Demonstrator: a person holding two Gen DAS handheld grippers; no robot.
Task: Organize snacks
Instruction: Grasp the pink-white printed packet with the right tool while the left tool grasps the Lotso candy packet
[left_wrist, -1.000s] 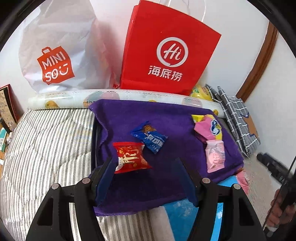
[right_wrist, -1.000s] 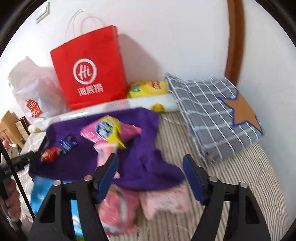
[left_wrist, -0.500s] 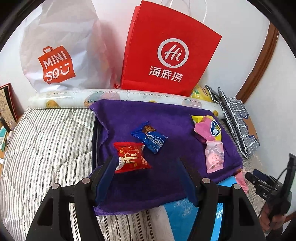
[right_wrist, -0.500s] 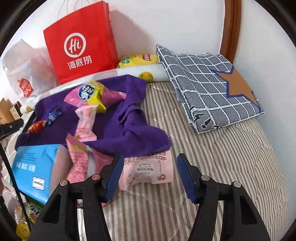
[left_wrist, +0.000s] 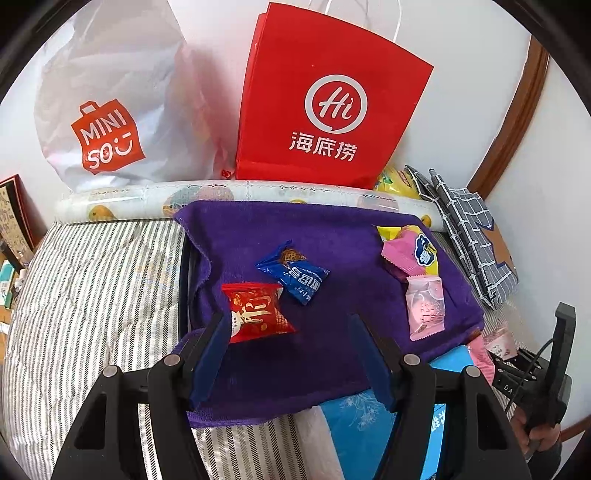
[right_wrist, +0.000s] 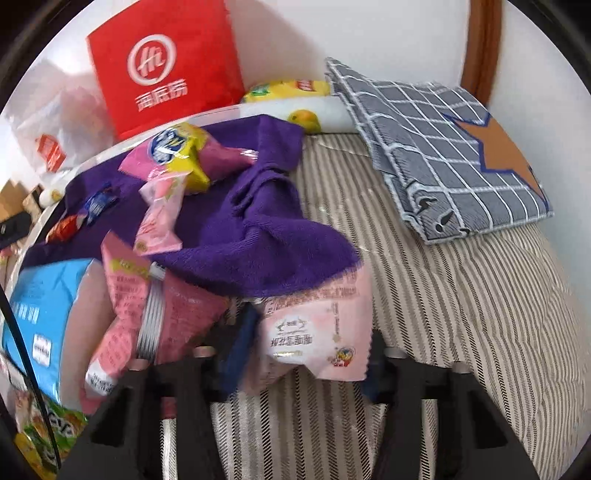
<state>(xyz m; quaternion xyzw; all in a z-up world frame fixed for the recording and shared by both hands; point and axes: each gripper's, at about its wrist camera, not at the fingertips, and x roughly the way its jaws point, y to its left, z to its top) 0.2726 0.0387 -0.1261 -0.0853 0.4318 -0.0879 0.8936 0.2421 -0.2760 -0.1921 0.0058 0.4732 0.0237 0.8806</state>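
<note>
**Right gripper straddling pale pink packet, not clamped yet**

Left to right:

- left gripper (left_wrist: 288, 354): jaws spread wide, holding nothing. Low over the purple towel (left_wrist: 280, 236), tilted down and forward. Red snack (left_wrist: 255, 314) sits just past its left finger; blue snack (left_wrist: 295, 277) a bit further back. Reads as parked.
- pink/yellow bag (left_wrist: 410, 247) and clear pink sachet (left_wrist: 424, 310) lie on the towel's right side.
- right gripper (right_wrist: 306, 354): jaws apart, pale pink packet (right_wrist: 314, 332) between them. Can't tell if the pads touch it; frame is motion-blurred. Pointing forward, close to the striped bedding (right_wrist: 461, 302).

Packet's far edge is tucked under the towel's hanging corner, with a darker pink bag (right_wrist: 147, 317) just left of it.

My read for a clean grab: centre the packet between the fingers, close on its body rather than the crimped edge, then draw back and up so the towel corner slips off rather than dragging along. Keep the left finger clear of the darker pink bag.
</note>
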